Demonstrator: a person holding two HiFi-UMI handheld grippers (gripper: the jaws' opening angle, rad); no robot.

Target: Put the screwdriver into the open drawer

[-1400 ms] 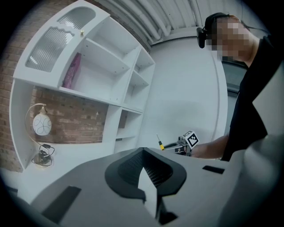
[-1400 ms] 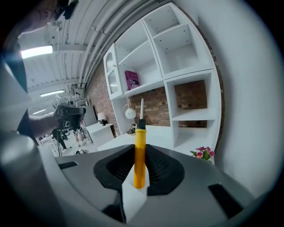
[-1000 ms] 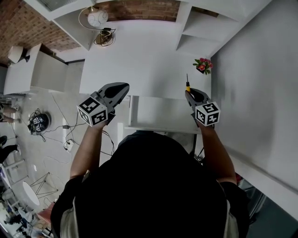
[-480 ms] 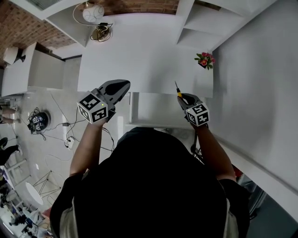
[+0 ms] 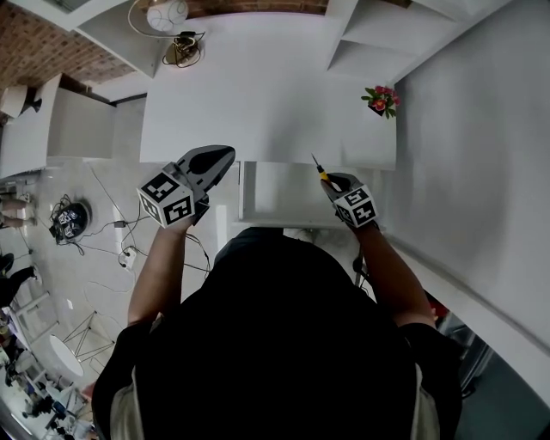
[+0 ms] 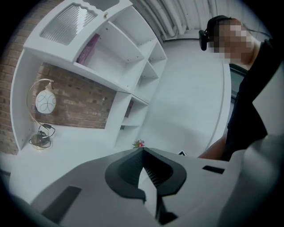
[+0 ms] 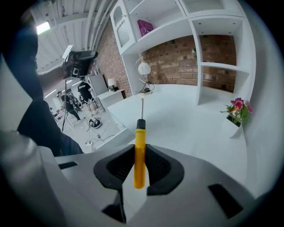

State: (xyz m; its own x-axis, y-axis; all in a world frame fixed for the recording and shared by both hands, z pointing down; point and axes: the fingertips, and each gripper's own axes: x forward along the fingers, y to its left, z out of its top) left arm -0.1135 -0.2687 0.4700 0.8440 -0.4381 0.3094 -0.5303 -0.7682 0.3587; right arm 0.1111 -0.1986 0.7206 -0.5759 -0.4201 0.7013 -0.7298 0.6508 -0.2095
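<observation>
The screwdriver (image 7: pixel 140 153) has a yellow handle and a thin metal shaft. My right gripper (image 7: pixel 140 155) is shut on the handle, with the shaft pointing forward past the jaws. In the head view the right gripper (image 5: pixel 333 180) holds the screwdriver (image 5: pixel 321 173) over the right end of the open white drawer (image 5: pixel 279 196), its shaft slanting up and left. My left gripper (image 5: pixel 225 157) hovers just left of the drawer. Its jaws are shut and hold nothing, as the left gripper (image 6: pixel 142 153) view shows.
The white desk (image 5: pixel 258 94) stretches beyond the drawer. A small flower pot (image 5: pixel 381 99) stands at its far right corner, and a round lamp (image 5: pixel 163 15) with cables at the far left. White shelves rise behind. Cables and gear lie on the floor (image 5: pixel 73 223) to the left.
My right gripper has moved left and nearer to me with the screwdriver, from the desk edge to over the drawer's right end. The shaft now leans left. The left gripper has barely shifted.
</observation>
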